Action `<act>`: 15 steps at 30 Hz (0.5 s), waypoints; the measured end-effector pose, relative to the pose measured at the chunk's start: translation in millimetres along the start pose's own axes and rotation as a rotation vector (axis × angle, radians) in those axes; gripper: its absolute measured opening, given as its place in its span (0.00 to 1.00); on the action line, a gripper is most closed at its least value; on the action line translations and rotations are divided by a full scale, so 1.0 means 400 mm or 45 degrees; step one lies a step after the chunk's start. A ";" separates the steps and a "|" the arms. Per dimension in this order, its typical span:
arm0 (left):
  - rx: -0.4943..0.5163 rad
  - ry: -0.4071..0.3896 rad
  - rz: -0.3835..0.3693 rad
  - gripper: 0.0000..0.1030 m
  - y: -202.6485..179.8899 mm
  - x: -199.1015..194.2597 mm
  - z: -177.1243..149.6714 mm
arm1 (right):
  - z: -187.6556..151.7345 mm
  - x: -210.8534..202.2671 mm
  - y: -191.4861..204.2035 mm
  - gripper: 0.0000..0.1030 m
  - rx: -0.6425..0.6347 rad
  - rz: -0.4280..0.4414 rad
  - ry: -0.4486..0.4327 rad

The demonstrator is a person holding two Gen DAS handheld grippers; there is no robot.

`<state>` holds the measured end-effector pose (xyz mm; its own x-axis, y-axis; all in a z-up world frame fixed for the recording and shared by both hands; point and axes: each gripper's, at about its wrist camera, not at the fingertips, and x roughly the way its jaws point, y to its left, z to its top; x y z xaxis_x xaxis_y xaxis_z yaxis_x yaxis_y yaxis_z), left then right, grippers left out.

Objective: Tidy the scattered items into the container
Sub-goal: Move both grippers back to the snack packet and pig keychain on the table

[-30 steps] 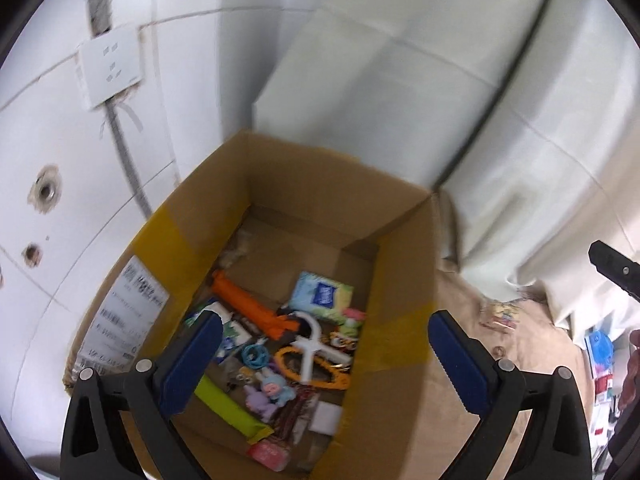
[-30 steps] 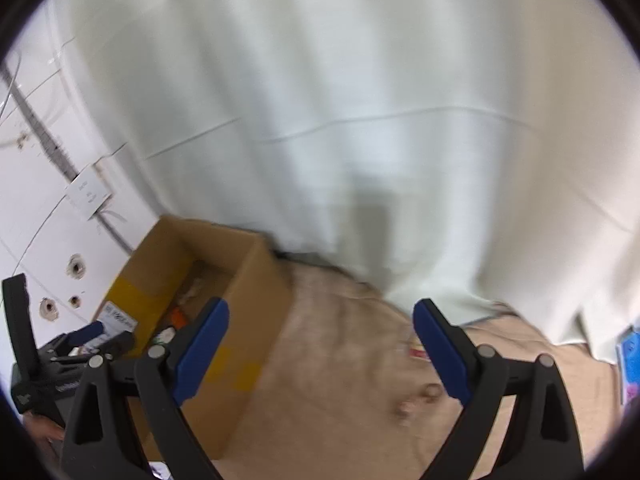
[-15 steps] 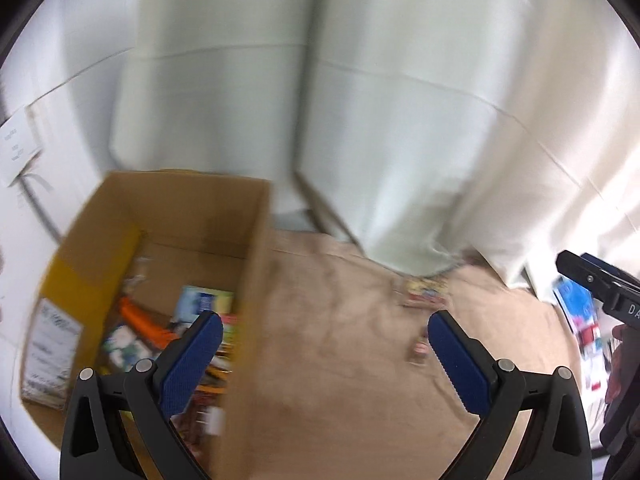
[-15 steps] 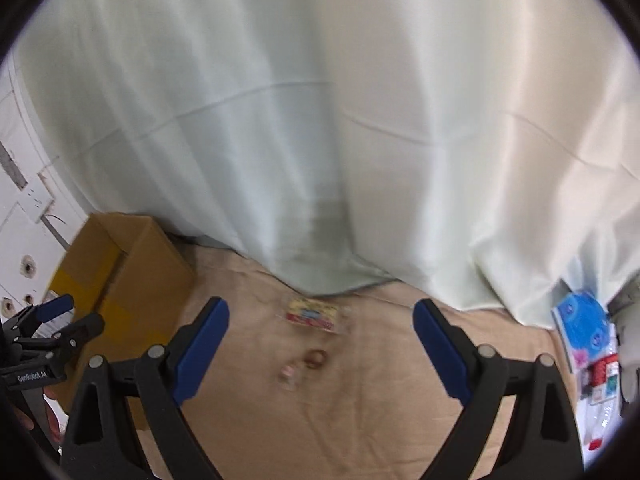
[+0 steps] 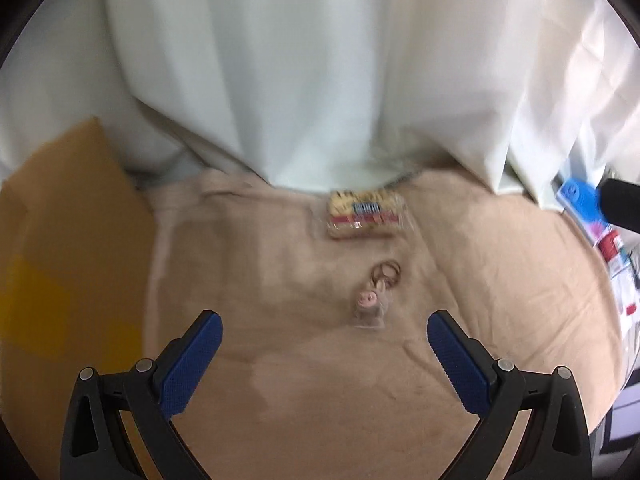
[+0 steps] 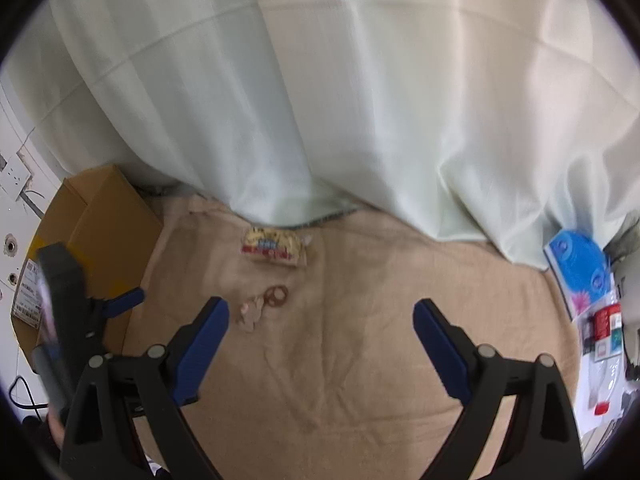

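A small yellow and red snack packet lies on the beige cloth near the curtain's hem. Just in front of it lies a pink keychain with metal rings. The cardboard box stands at the left; only its outer wall shows. My left gripper is open and empty, hovering a short way before the keychain. My right gripper is open and empty too, with the keychain just left of its left finger. In the right wrist view the left gripper appears beside the box.
A pale curtain hangs behind the beige cloth. At the right edge lie a blue packet and other packaged goods. A white wall with a socket is at the far left.
Both views swung right, away from the open box and its contents. The packet and keychain now sit near the middle of the views, closer to both grippers. Both grippers stayed open.
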<state>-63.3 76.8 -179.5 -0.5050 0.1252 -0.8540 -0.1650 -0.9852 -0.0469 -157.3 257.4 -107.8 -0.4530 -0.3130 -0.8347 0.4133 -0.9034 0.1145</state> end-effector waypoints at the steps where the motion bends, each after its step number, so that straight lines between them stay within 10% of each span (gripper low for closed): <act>1: 0.003 0.008 -0.013 0.92 -0.004 0.014 -0.001 | -0.006 0.002 -0.004 0.93 0.006 0.002 0.007; 7: 0.022 0.087 -0.016 0.52 -0.022 0.119 0.003 | -0.025 0.002 -0.016 0.93 0.041 0.011 0.021; 15: 0.078 0.152 -0.003 0.52 -0.056 0.187 -0.011 | -0.026 0.005 -0.035 0.93 0.082 0.013 0.032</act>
<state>-93.6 107.6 -244.6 -0.4009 0.1091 -0.9096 -0.2196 -0.9754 -0.0202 -155.5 272.4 -116.6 -0.4284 -0.3157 -0.8466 0.3656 -0.9174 0.1571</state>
